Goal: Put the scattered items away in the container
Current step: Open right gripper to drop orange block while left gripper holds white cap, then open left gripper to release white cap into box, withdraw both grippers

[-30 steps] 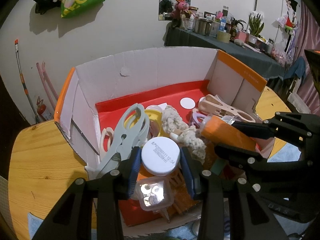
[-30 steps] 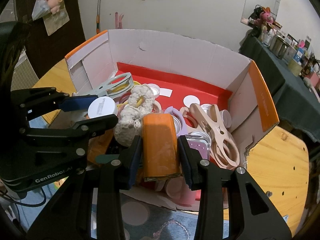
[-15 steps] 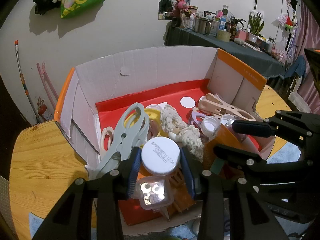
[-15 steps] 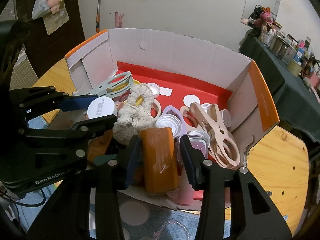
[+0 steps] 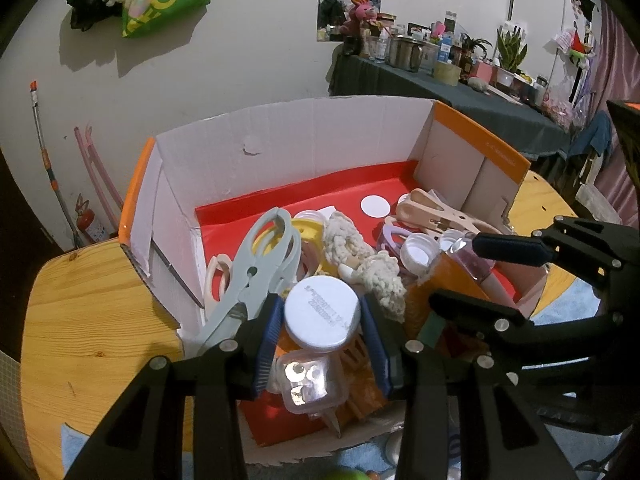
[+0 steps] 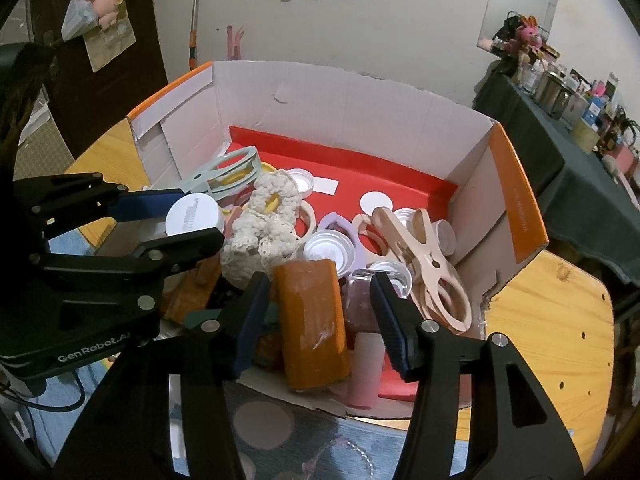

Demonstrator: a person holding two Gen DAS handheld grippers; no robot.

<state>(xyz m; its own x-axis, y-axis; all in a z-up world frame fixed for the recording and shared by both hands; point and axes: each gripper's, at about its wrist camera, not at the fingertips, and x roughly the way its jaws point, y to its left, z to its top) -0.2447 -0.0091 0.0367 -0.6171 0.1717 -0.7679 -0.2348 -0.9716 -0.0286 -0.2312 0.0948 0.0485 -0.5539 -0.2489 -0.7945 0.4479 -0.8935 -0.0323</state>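
Two grippers reach over the cardboard box's (image 6: 516, 200) near edge. Our right gripper (image 6: 320, 300) fingers are opening, and the orange block (image 6: 312, 320) stands loose between them at the near wall. Our left gripper (image 5: 320, 324) fingers grip the white-lidded jar (image 5: 322, 316). Farther in lie the crochet ring (image 6: 268, 232) and beige clip (image 6: 424, 256).

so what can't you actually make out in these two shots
- Left wrist view: the body of the jar under the white lid is hidden by the lid and the left gripper fingers, so pad contact is unclear.
- Left wrist view: the orange block is mostly hidden behind the right gripper, whose jaws are opening.
- Right wrist view: the pink bottle is part covered by the block.
- Both views: the lid's printed code is too small to read.
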